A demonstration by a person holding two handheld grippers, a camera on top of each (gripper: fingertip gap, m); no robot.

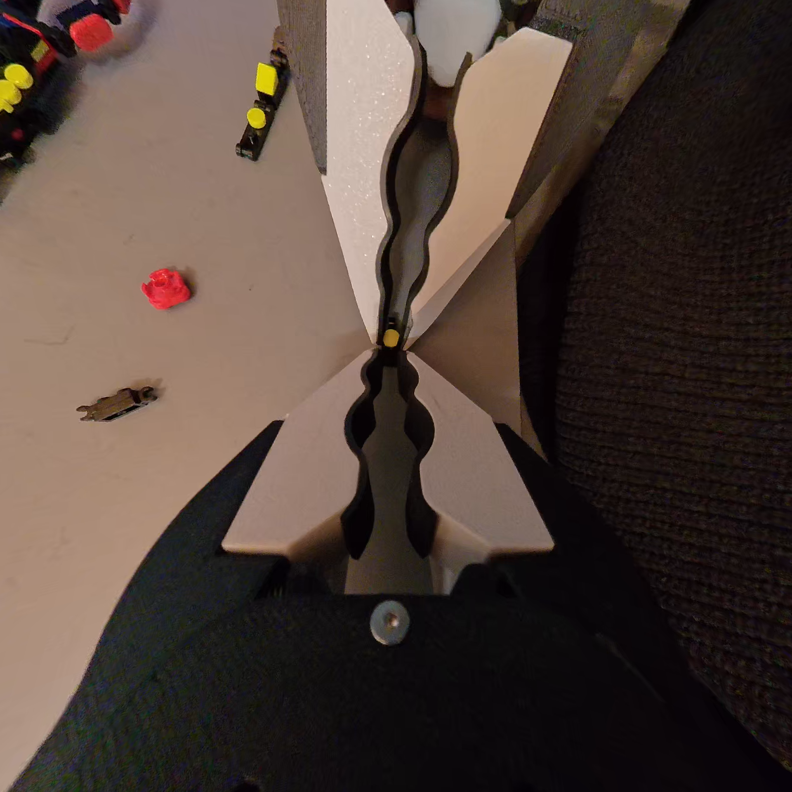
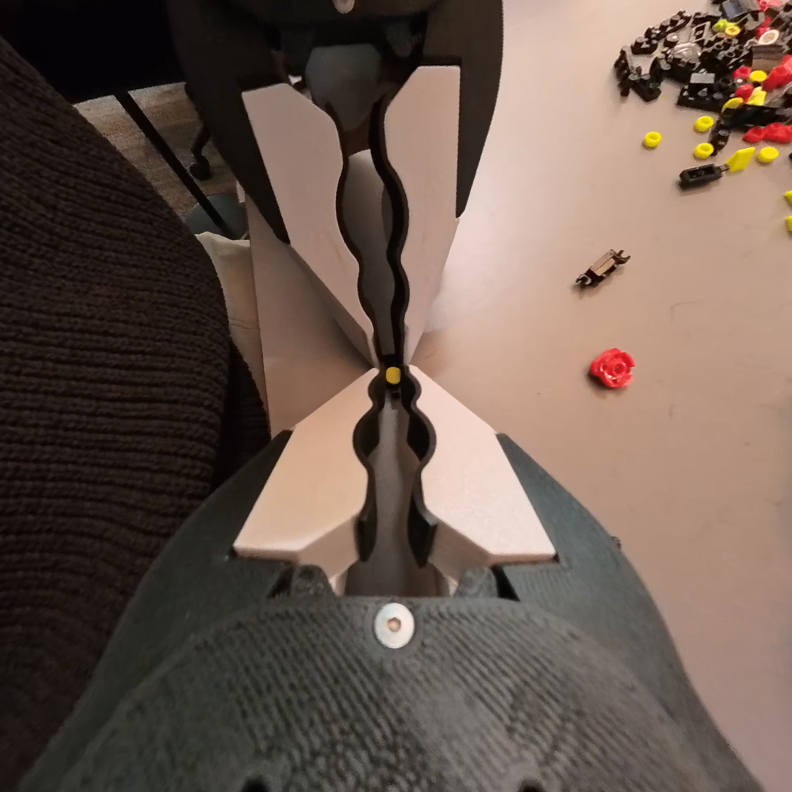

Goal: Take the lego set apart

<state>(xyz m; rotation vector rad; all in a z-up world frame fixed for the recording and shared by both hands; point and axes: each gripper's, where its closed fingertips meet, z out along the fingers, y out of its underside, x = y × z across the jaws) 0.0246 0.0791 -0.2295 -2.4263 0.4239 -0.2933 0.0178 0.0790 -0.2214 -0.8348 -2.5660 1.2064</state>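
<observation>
Between both claw tips: one tiny lego piece, pinched from opposite ends.

Left gripper (image 1: 389, 343) and right gripper (image 2: 392, 379) meet nose to nose, each clamped on the small black piece with a yellow stud (image 1: 390, 338) (barely visible between the tips). Table (image 1: 180, 223) lies at 9 o'clock in the left view, with a red round piece (image 1: 166, 288) and a black clip piece (image 1: 116, 402) loose on it; the parts pile (image 2: 728, 77) sits at 1 o'clock in the right view. Piece looks light, rigid, slick and easily dropped: grip flat sides near the joint, pull straight apart.
</observation>
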